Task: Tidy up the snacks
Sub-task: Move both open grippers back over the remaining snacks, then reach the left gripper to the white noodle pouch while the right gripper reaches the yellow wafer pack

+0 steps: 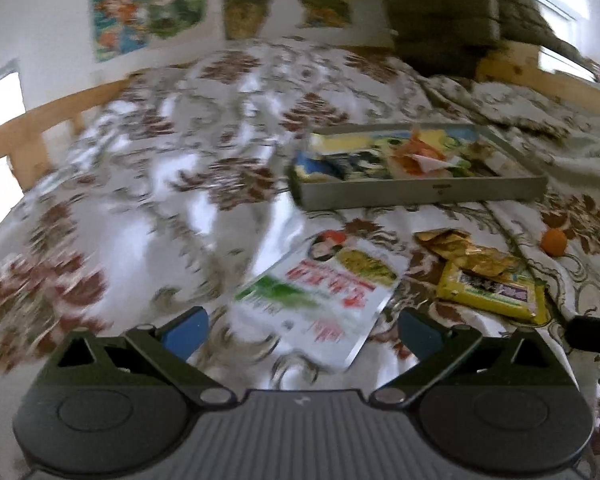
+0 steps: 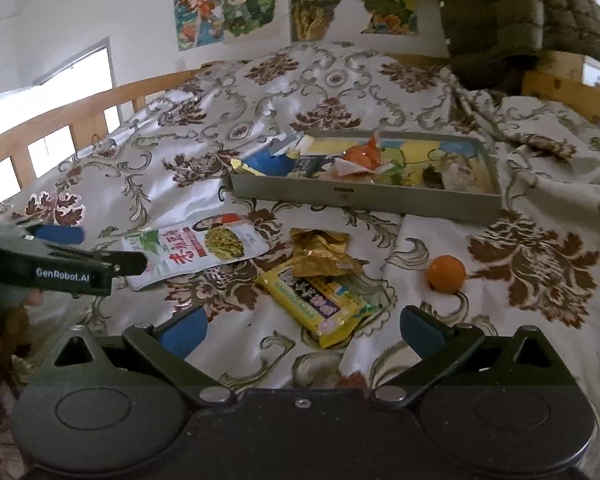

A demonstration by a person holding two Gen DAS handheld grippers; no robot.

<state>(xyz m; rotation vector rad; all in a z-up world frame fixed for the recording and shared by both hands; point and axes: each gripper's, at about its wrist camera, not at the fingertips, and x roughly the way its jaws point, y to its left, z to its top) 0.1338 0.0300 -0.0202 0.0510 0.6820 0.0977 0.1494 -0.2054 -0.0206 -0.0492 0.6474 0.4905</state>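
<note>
A grey tray (image 2: 364, 198) (image 1: 420, 196) holding several snack packets sits on the bed. Loose in front of it lie a white pouch (image 2: 198, 248) (image 1: 320, 292) with red lettering, a crumpled gold packet (image 2: 320, 252) (image 1: 460, 250), a yellow packet (image 2: 320, 300) (image 1: 496, 290) and an orange (image 2: 446, 274) (image 1: 553, 242). My left gripper (image 1: 302, 332) is open just above the near end of the white pouch; it also shows from the side as the left gripper (image 2: 56, 252) at the pouch's left end. My right gripper (image 2: 300, 330) is open, hovering before the yellow packet.
A floral bedspread (image 2: 340, 92) covers the bed, framed by a wooden rail (image 2: 80, 104) at left and back. A dark green quilted jacket (image 2: 512, 12) hangs at the back right. Posters (image 2: 228, 4) are on the wall. The left wrist view is motion-blurred.
</note>
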